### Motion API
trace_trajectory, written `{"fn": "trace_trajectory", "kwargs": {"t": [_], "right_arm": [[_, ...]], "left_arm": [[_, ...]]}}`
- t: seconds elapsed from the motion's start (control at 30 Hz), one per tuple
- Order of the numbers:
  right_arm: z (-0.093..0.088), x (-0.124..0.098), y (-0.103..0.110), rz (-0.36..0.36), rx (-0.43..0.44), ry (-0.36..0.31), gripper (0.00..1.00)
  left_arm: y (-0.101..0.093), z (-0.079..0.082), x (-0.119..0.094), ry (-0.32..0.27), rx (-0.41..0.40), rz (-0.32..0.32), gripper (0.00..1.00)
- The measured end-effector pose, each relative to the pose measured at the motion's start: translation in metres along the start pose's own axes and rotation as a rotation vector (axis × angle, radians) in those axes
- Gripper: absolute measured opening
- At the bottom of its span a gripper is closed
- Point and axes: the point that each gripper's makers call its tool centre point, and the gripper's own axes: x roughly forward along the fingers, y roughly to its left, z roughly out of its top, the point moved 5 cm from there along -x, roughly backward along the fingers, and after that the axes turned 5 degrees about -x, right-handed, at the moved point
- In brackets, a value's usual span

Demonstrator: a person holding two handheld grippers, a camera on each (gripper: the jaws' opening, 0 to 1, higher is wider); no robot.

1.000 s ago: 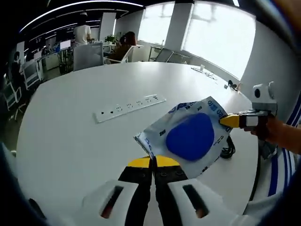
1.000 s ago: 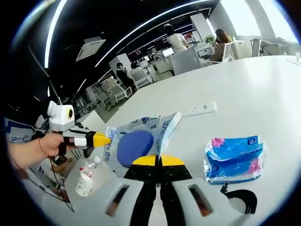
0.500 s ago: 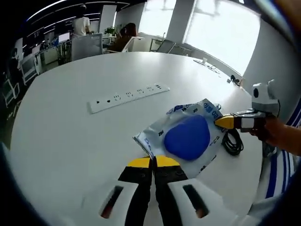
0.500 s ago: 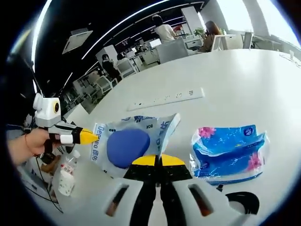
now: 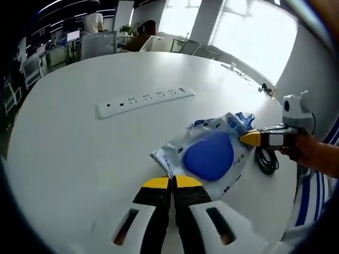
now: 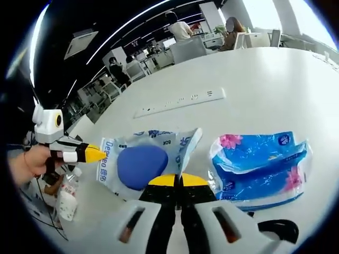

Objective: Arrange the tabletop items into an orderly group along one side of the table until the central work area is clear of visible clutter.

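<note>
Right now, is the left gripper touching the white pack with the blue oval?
Touching. In the left gripper view, the left gripper is shut on a corner of the white pack.

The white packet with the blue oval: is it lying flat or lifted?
Partly lifted. The packet is pinched at opposite edges by the left gripper and right gripper; one edge stands up off the table.

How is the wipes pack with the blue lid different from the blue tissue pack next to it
The wipes pack is mostly white with a round blue lid; the tissue pack is blue with pink flowers. Both tools, left and right, pinch the wipes pack; the tissue pack lies free. Both are soft plastic packs.
</note>
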Motion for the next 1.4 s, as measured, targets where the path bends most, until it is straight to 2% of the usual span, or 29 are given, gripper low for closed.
{"fn": "trace_trajectory", "kwargs": {"t": [0.47,1.07,1.4], "right_arm": [[-0.004,0.009,-0.005,-0.006,0.008,0.034,0.00],[-0.001,0.006,-0.006,-0.024,0.004,0.029,0.07],[-0.001,0.007,-0.001,-0.022,-0.019,0.043,0.13]], "left_arm": [[0.006,-0.004,0.007,0.012,-0.049,-0.008,0.00],[0.013,-0.005,0.007,-0.020,-0.133,-0.013,0.00],[0.014,-0.004,0.007,-0.029,-0.136,-0.015,0.00]]}}
